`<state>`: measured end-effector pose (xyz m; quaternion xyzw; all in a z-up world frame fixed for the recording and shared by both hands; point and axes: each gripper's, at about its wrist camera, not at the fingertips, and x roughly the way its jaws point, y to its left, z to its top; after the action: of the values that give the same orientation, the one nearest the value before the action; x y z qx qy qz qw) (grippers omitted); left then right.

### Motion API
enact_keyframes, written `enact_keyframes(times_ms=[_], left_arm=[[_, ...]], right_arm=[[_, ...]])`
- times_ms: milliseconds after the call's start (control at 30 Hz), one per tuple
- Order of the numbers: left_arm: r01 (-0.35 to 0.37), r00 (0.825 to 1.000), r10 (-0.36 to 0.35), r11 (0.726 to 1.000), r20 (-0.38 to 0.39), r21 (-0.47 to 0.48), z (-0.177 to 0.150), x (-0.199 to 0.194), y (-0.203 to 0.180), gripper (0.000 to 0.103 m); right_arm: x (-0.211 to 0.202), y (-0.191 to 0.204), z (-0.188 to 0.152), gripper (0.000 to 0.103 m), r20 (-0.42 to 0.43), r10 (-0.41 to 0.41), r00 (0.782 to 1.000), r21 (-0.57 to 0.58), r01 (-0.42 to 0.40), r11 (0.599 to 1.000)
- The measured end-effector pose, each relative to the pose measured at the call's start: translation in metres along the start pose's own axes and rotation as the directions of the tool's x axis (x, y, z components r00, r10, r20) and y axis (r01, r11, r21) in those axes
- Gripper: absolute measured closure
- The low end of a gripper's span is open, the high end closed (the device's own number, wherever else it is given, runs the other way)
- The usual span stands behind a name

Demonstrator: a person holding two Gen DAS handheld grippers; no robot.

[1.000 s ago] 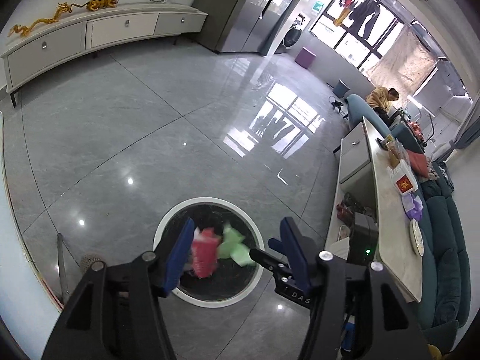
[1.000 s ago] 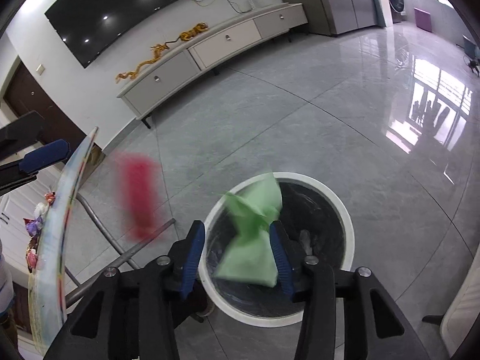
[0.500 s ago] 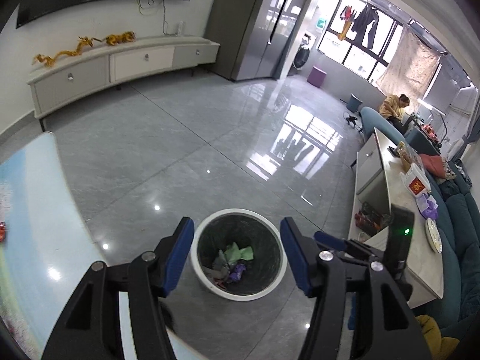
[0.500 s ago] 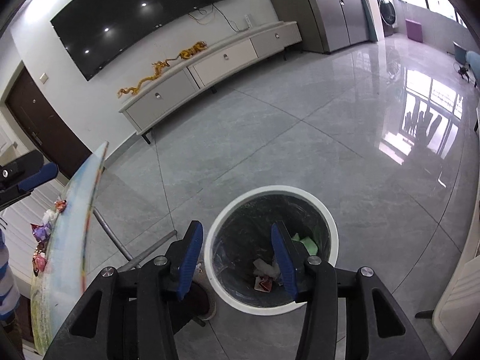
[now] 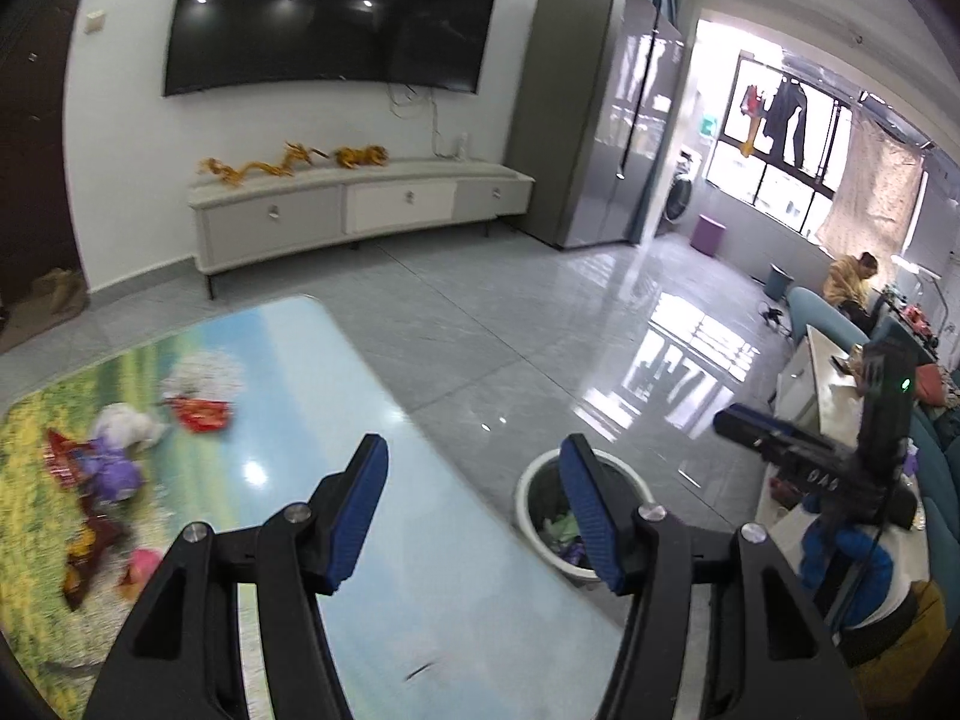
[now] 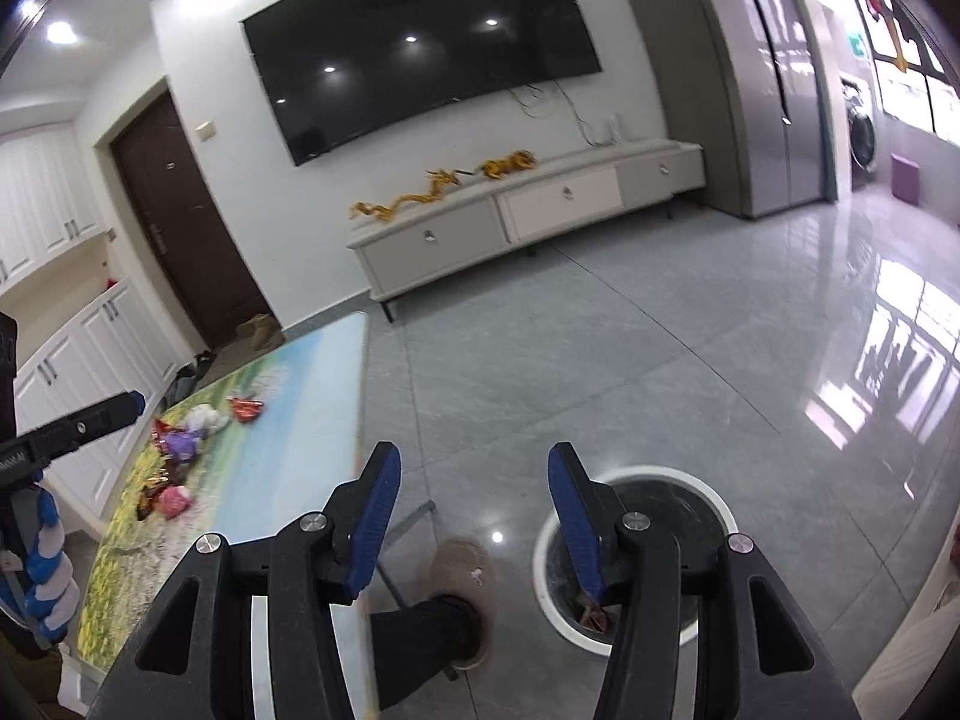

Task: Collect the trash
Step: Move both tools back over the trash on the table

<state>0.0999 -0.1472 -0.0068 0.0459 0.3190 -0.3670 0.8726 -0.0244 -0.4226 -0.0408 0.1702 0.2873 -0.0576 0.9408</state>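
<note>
Left wrist view: I hold my left gripper (image 5: 474, 507) and right gripper (image 6: 474, 510) with fingers spread, empty. Crumpled wrappers (image 5: 114, 450) lie on the landscape-printed table (image 5: 336, 396); the round white bin (image 6: 636, 546) stands beside it on the floor.

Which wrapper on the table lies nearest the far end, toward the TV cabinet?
The red wrapper, lying apart beside the white crumpled piece. The purple one and pink one lie farther back.

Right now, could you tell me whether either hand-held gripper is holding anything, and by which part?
Nothing is held: the left hand-held gripper and the right hand-held gripper are both open and empty.
</note>
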Motion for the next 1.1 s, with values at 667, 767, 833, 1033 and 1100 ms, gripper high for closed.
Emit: enact_keyframes(times_ms=[667,767,833,1033,1100], left_arm=[[-0.263,0.951,0.297,0.925,0.091,-0.274,-0.101,-0.156,0.159,0.039],[-0.263,0.956,0.288,0.922,0.049,-0.283,-0.106,-0.138,0.171,0.039],[-0.260,0.961,0.276,0.926,0.021,-0.275,-0.107,-0.121,0.179,0.038],[-0.239,0.971,0.230,0.950,-0.070,-0.198,-0.105,-0.055,0.199,0.038],[-0.221,0.974,0.207,0.959,-0.093,-0.177,-0.104,-0.034,0.205,0.038]], right_arm=[[-0.019,0.162,0.015,0.047,0.010,0.195,0.981,-0.309,-0.183,0.933],[0.006,0.178,0.017,0.047,-0.033,0.205,0.978,-0.327,-0.204,0.923],[0.026,0.187,0.017,0.046,-0.066,0.204,0.977,-0.336,-0.214,0.917],[0.089,0.201,0.012,0.046,-0.172,0.184,0.968,-0.347,-0.235,0.908],[0.119,0.206,0.012,0.046,-0.215,0.175,0.961,-0.343,-0.242,0.907]])
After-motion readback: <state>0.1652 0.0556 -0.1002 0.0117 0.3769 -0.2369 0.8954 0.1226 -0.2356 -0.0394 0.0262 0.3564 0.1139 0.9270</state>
